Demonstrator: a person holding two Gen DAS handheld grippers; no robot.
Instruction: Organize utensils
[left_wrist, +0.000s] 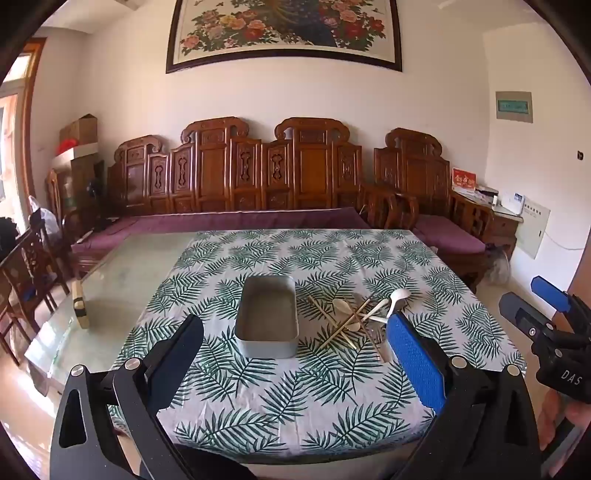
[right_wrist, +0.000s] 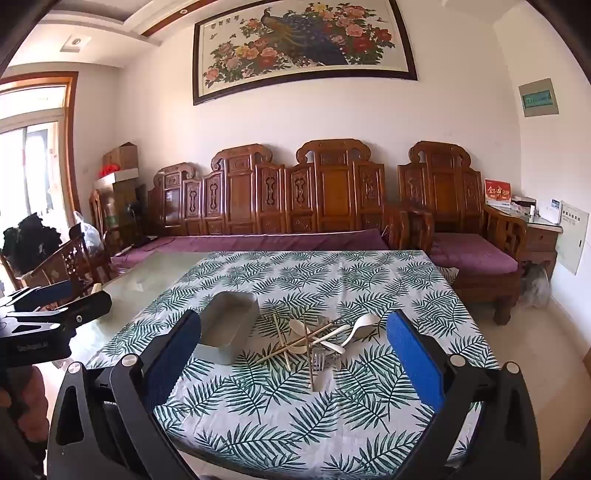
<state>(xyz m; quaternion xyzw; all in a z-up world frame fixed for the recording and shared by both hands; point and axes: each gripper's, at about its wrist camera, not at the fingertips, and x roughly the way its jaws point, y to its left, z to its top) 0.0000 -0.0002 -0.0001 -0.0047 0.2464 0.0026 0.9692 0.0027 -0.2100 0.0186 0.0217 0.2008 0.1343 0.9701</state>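
The left gripper (left_wrist: 295, 347), black with blue pads, hangs over the near part of the table with its jaws spread wide and nothing between them. The right gripper (right_wrist: 293, 345), built the same way, is just as wide open and empty, tilted down toward the table from beside the other one.

Ahead of both lies a white tablecloth printed with green fern leaves (left_wrist: 280, 398), covering the right part of a glass-topped table (left_wrist: 122, 280). On the cloth sits a shallow grey rectangular metal tray (left_wrist: 266, 317), empty. Just to its right lies a loose heap of utensils (left_wrist: 360, 319): thin wooden chopsticks (left_wrist: 341, 326) crossed over one another, white plastic spoons (right_wrist: 360, 326) and a clear plastic fork (right_wrist: 319, 360), tangled and touching. The heap lies apart from the tray, wholly on the cloth.

Beyond the table stands a long carved dark-wood bench with purple cushions (right_wrist: 258, 242), and a framed peacock-and-peony painting (right_wrist: 303, 40) hangs above it.
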